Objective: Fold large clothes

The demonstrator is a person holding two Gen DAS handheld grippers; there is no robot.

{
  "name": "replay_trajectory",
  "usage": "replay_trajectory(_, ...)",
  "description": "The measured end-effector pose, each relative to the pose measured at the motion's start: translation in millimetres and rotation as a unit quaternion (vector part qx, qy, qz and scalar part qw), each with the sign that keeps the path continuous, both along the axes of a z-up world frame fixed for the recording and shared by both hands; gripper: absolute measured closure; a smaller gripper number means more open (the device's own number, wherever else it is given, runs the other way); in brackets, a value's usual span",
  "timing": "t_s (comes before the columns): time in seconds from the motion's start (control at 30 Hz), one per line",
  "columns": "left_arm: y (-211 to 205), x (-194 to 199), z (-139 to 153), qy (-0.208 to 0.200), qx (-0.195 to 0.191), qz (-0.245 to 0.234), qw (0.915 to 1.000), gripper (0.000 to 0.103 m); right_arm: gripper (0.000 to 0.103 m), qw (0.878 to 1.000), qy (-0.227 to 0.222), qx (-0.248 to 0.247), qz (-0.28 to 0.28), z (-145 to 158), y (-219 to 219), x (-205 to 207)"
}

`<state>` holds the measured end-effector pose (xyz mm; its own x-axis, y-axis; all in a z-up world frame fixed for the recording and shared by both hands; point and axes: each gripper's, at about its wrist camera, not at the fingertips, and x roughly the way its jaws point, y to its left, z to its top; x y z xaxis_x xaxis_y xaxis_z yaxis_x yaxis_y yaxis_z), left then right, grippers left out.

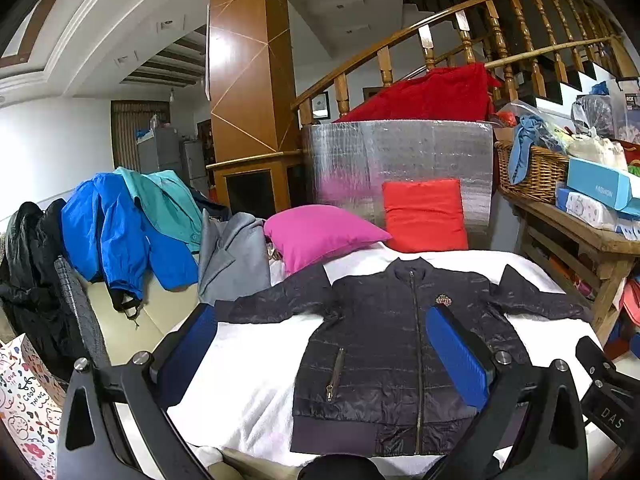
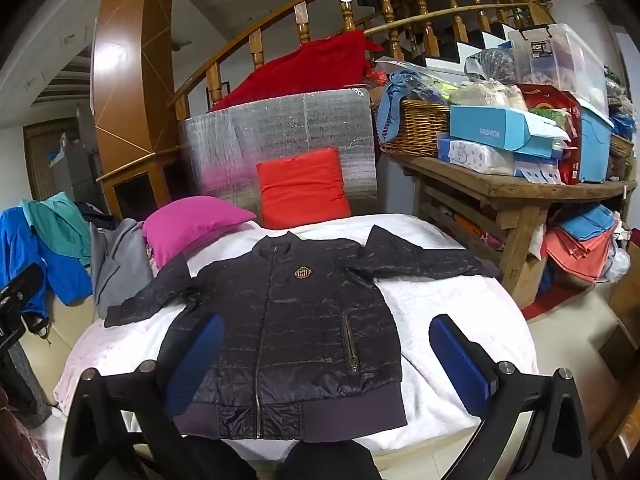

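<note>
Covering the bed is a white fluffy blanket (image 2: 440, 304), and a dark navy quilted zip-up jacket (image 2: 292, 320) lies flat on its middle, front up, zipped, sleeves spread toward the bed's left and right edges, hem at the near edge. At the far edge a magenta pillow (image 2: 192, 224) lies beside an upright red cushion (image 2: 302, 188) that leans on a silver foil-covered panel (image 2: 280, 132). Off the bed's left edge, a bright blue jacket (image 1: 116, 232), a teal garment (image 1: 168, 200) and a grey coat (image 1: 232, 256) are heaped. To the right stands a cluttered wooden bench (image 2: 508, 192); behind, a curved wooden stair railing (image 2: 304, 12). The left gripper (image 1: 324, 360) and the right gripper (image 2: 328, 364) hover over the near edge, both spread wide, holding nothing.
</note>
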<state>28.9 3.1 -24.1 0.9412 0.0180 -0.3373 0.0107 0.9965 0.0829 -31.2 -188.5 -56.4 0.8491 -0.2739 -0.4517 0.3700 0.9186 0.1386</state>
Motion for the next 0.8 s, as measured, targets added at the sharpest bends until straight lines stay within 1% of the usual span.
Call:
replay_trajectory(0.23, -12, 7, -11, 0.02, 0.005, -0.005, 0.9998, 0.0, 0.0, 1.0, 0.012, 0.004, -0.003, -8, -5, 6)
replay_trajectory(0.8, -27, 11, -24, 0.034, 0.018, -0.015, 0.9992, 0.0, 0.0, 0.999, 0.027, 0.019, -0.01, -20, -18, 13)
